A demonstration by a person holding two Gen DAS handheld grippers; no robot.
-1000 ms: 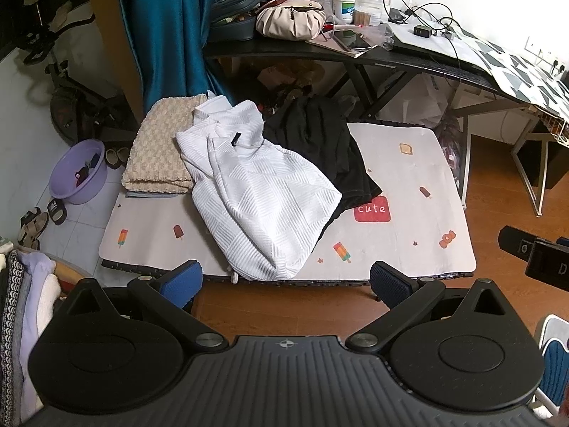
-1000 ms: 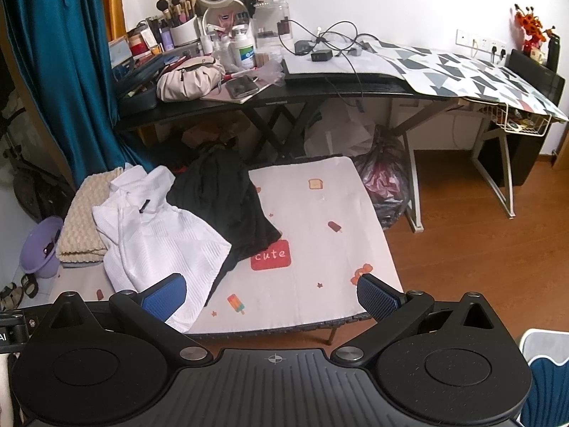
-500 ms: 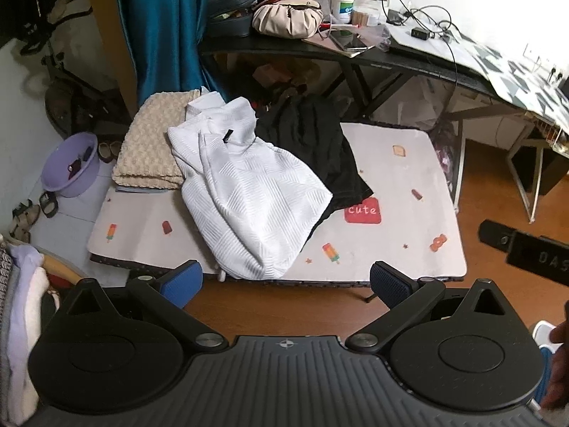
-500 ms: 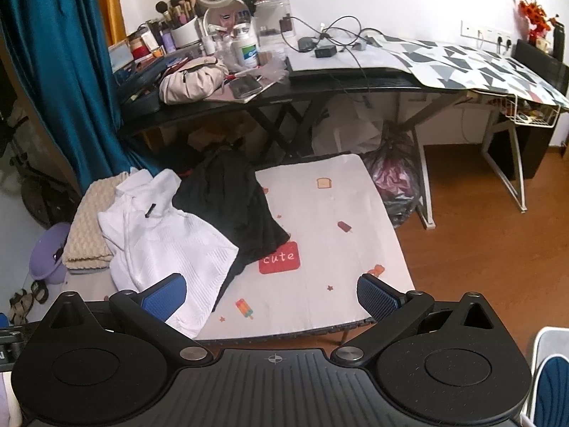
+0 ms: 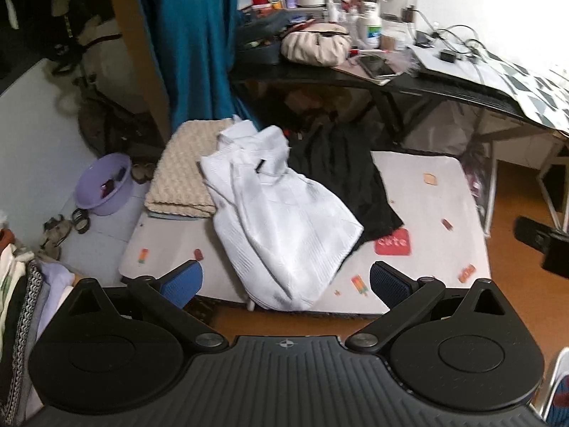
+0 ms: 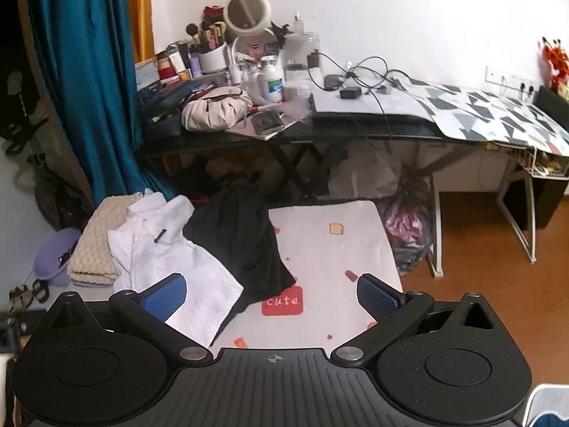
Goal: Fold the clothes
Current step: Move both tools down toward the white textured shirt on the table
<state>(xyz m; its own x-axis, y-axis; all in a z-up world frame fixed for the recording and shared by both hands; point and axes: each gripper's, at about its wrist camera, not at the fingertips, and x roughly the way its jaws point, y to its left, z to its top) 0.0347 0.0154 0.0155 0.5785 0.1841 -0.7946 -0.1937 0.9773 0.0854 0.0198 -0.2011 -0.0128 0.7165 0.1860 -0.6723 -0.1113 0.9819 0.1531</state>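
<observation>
A crumpled white shirt lies on a low table with a printed cover, and its lower end hangs over the front edge. A black garment lies partly under it, to its right. Both also show in the right wrist view: the white shirt and the black garment. A folded beige towel sits at the table's left end. My left gripper is open and empty, above the front edge. My right gripper is open and empty, over the table's front part.
A cluttered black desk stands behind the low table, with a teal curtain at its left. A purple basin and sandals lie on the floor at left. Stacked clothes are at the far left. Wood floor lies to the right.
Both grippers have moved forward toward the low table, so the clothes look nearer. Both stay open and empty. The clothes have not moved.
</observation>
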